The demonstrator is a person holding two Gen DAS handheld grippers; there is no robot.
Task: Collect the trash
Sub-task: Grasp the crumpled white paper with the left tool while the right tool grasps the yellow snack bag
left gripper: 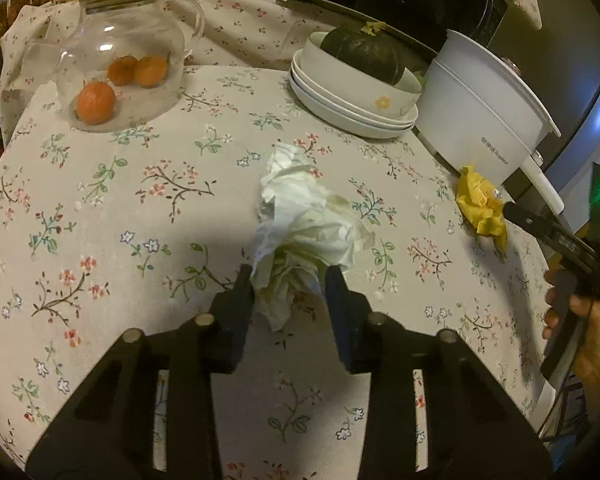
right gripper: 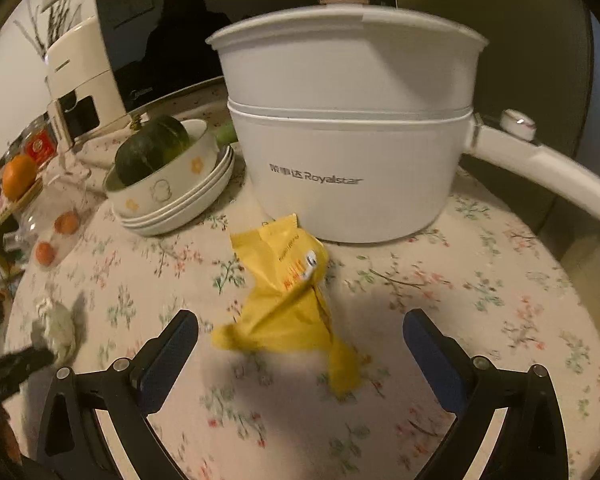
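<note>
Only our right wrist view shows the right gripper (right gripper: 300, 336) wide around the yellow wrapper (right gripper: 288, 300), lengthwise toward the pot (right gripper: 348, 152); our left gripper (left gripper: 288, 284) pinches crumpled tissue (left gripper: 300, 220).

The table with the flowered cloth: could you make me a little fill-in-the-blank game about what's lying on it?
1. The crumpled tissue is pinched by the ___ gripper.
2. The crumpled wrapper before the right gripper is coloured ___.
3. The bowl on the plates holds a dark green ___.
4. The right gripper's jaws stand ___.

Missing: left; yellow; squash; open
</note>
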